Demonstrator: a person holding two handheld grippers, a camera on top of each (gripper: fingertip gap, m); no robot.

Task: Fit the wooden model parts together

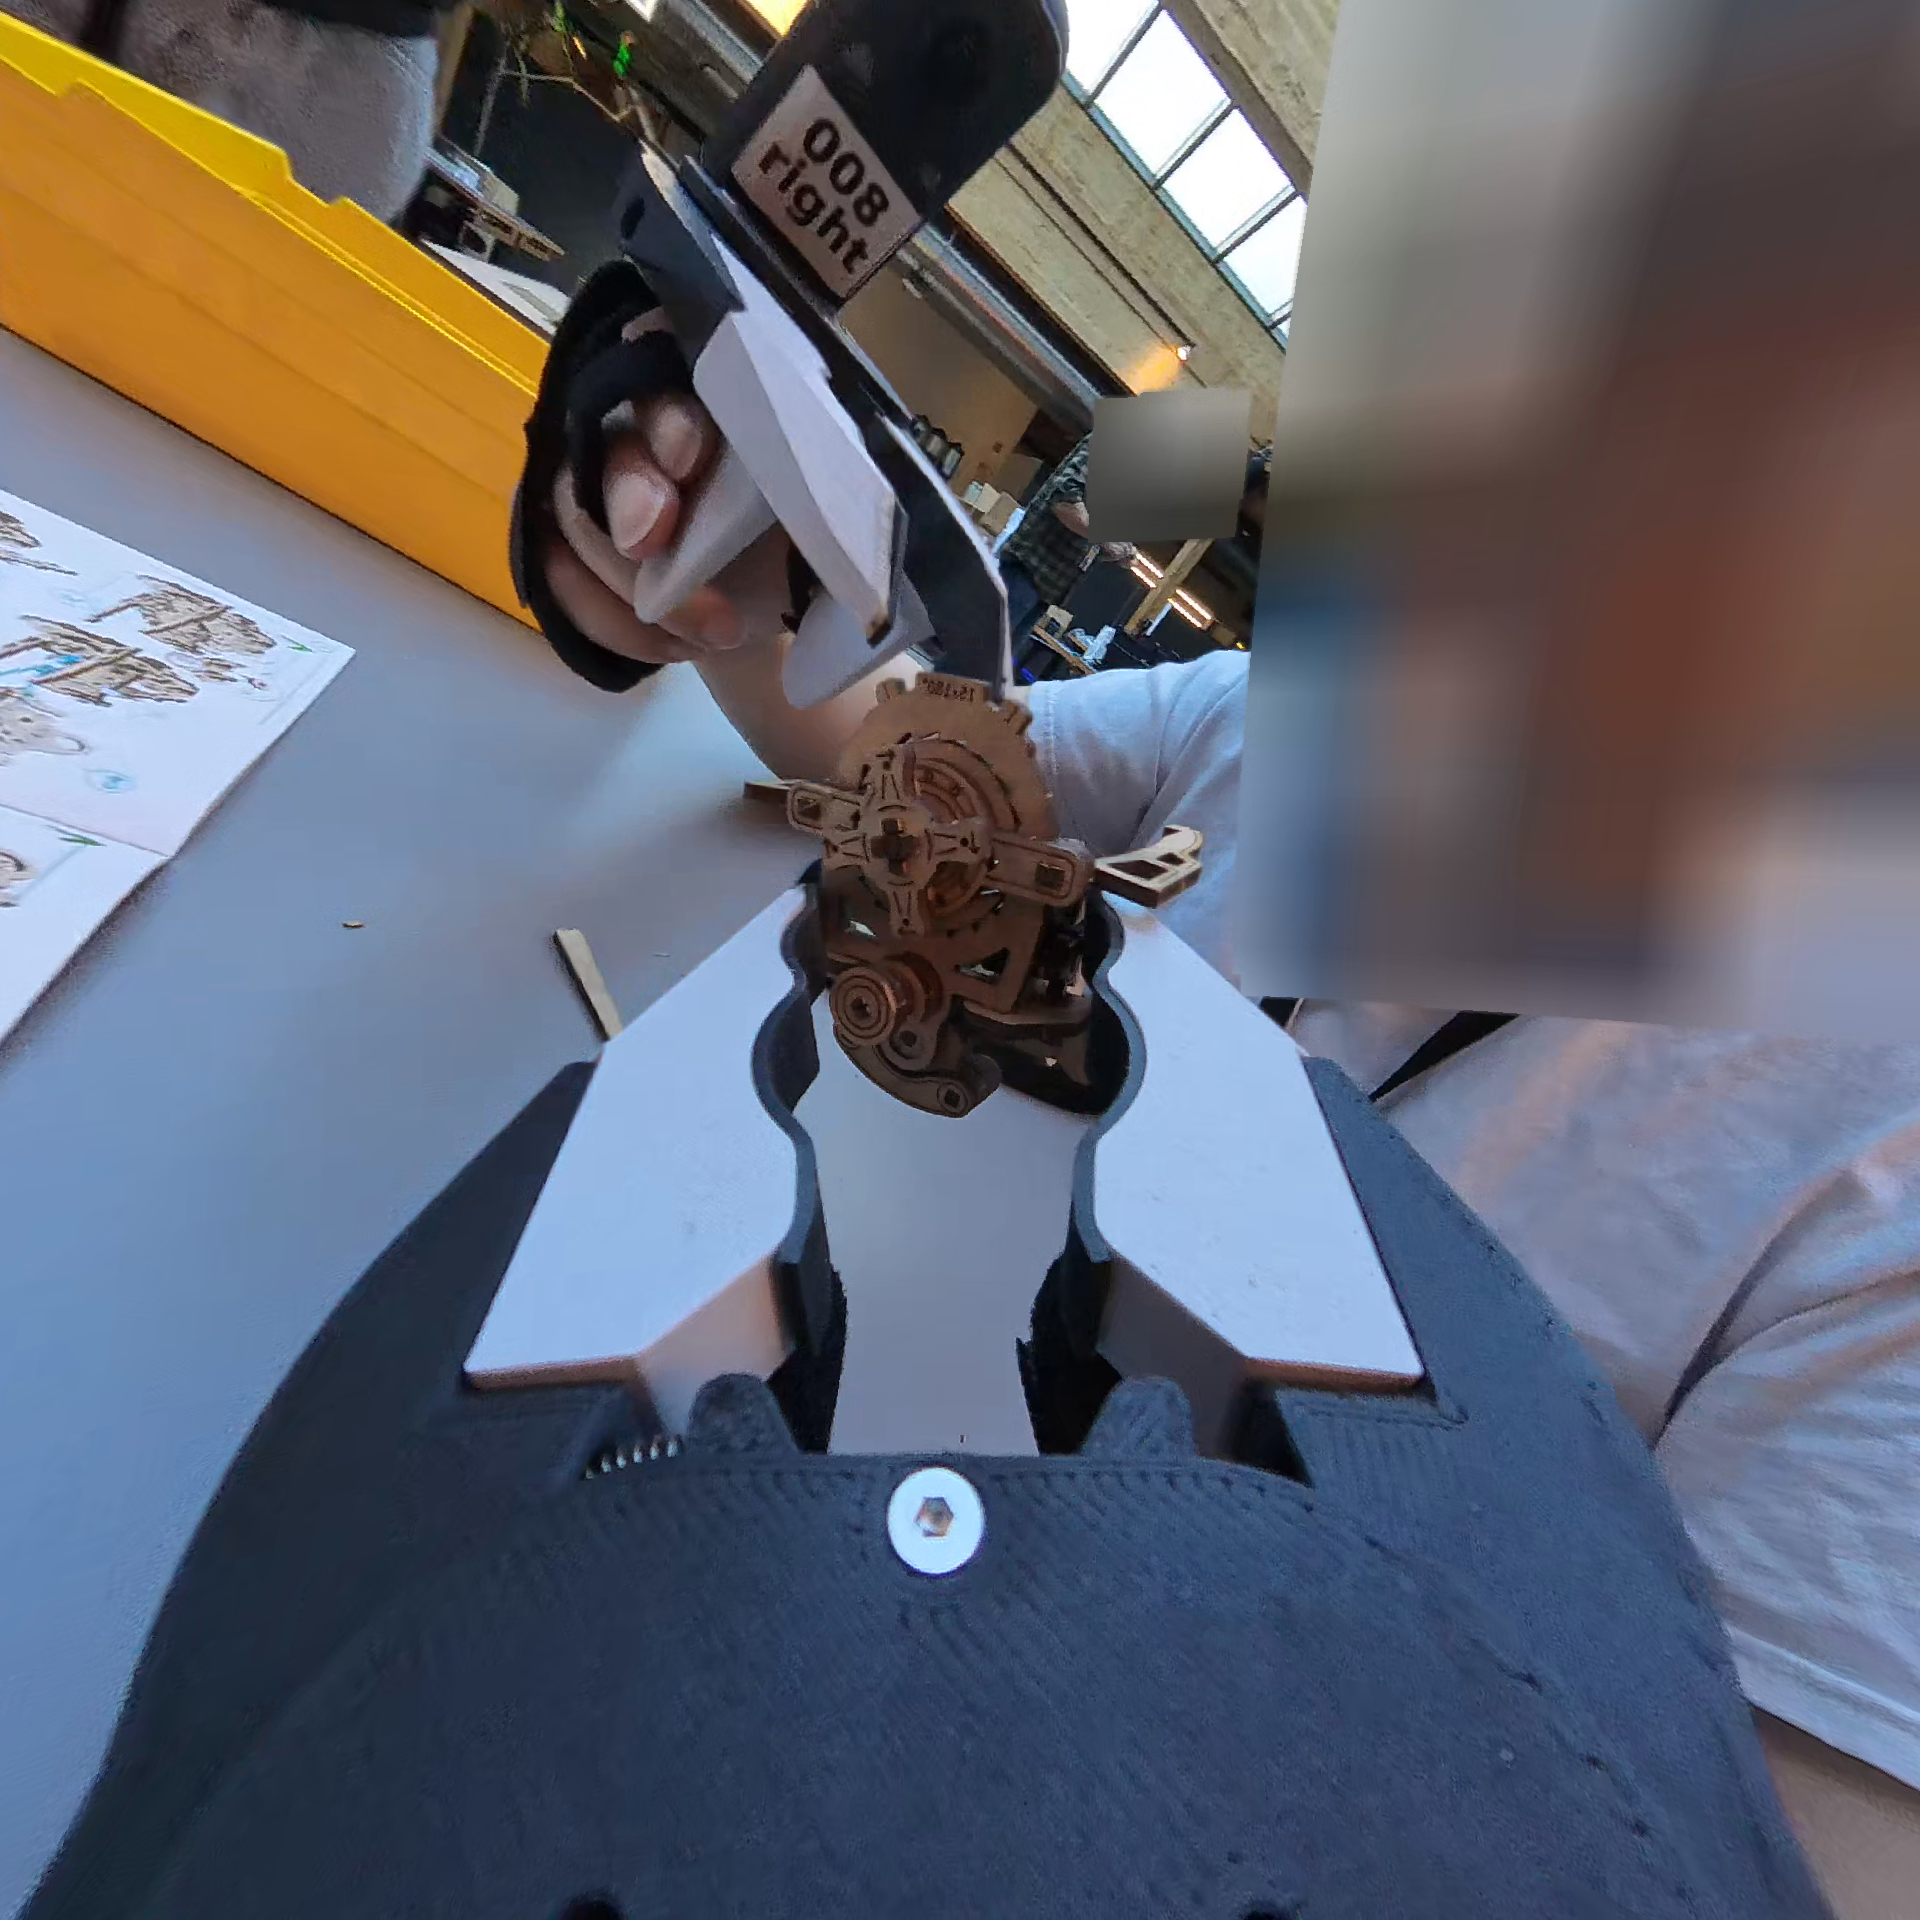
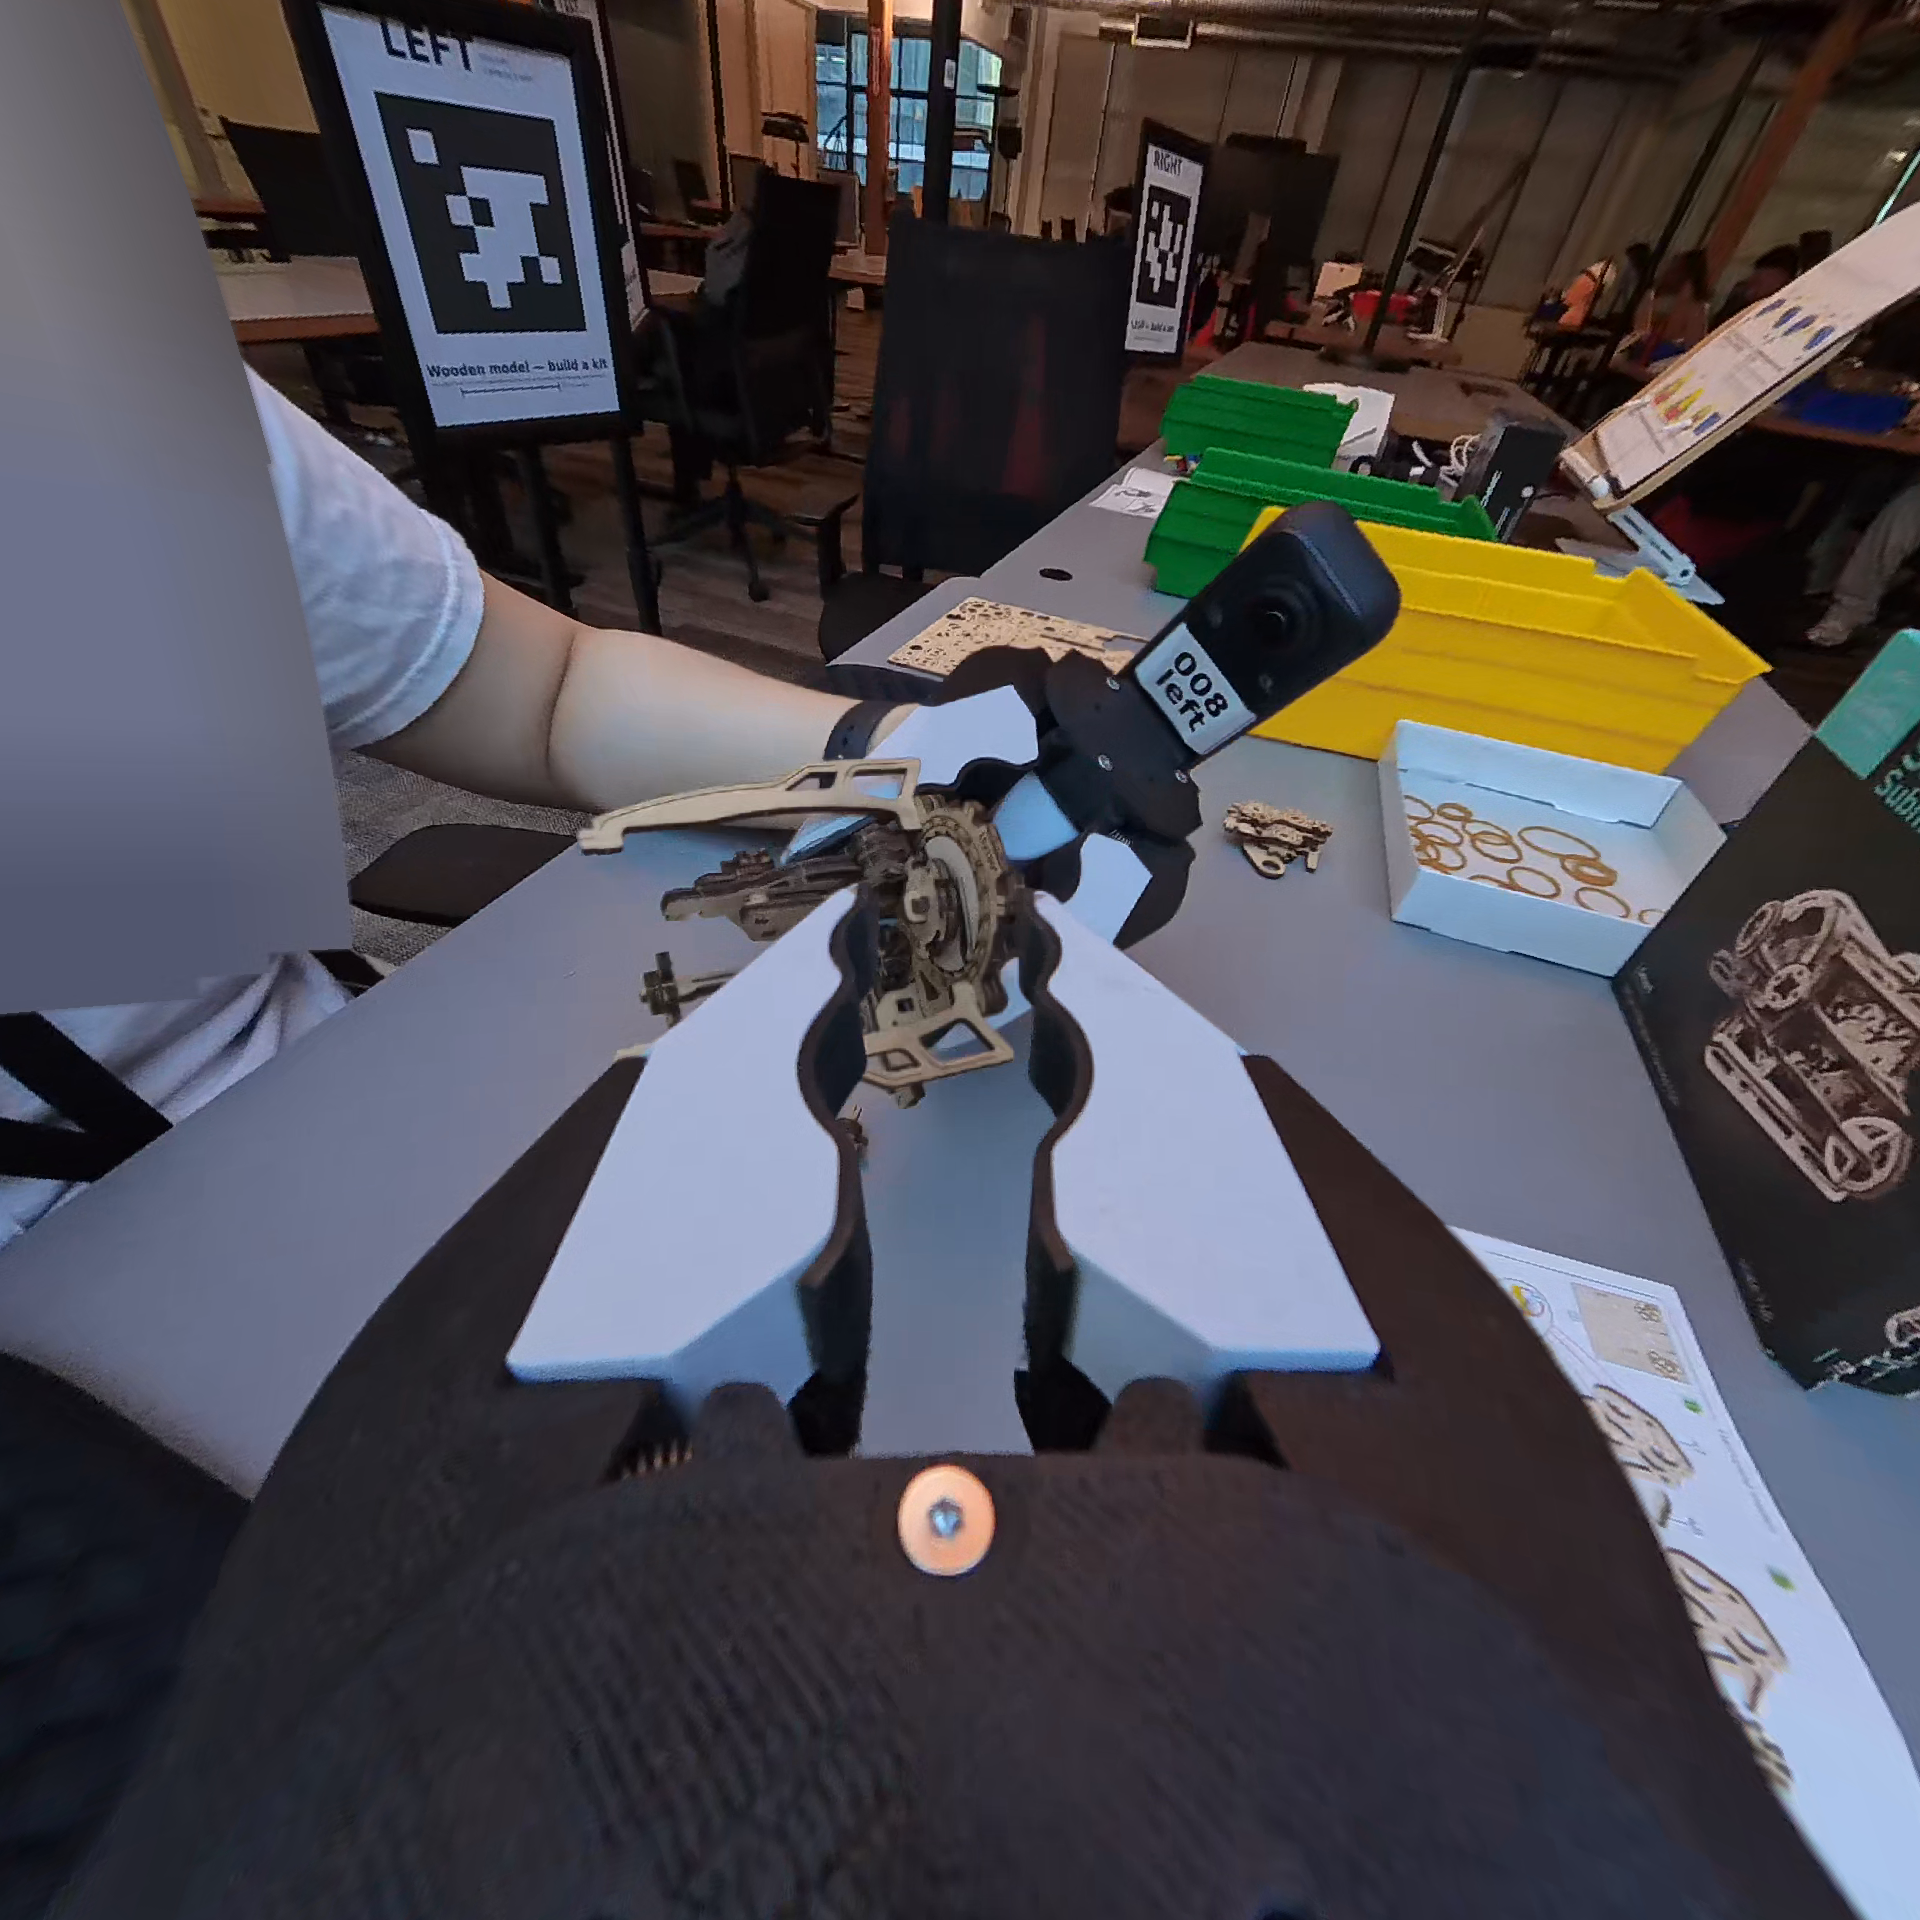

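Note:
A wooden gear assembly (image 1: 935, 883) with a toothed disc and a cross-shaped hub is held above the grey table (image 1: 364, 883). My left gripper (image 1: 951, 906) is shut on its lower body. My right gripper (image 1: 940, 681) comes down from above and grips the top edge of the toothed disc. In the right wrist view the assembly (image 2: 935, 956) sits between my right gripper's (image 2: 945, 904) fingertips, with the left gripper (image 2: 966, 852) just behind it. A flat wooden arm (image 2: 748, 800) sticks out to the left of the assembly.
Yellow bin (image 1: 260, 312) at the table's back, also in the right wrist view (image 2: 1507, 634), with green bins (image 2: 1299, 488) beyond. White box of rubber bands (image 2: 1517, 842), small wooden sub-assembly (image 2: 1278, 831), dark kit box (image 2: 1787, 1039), instruction sheets (image 1: 135, 665), loose wooden stick (image 1: 587, 982), part sheet (image 2: 997, 634). My left and right fingertips are right by each other.

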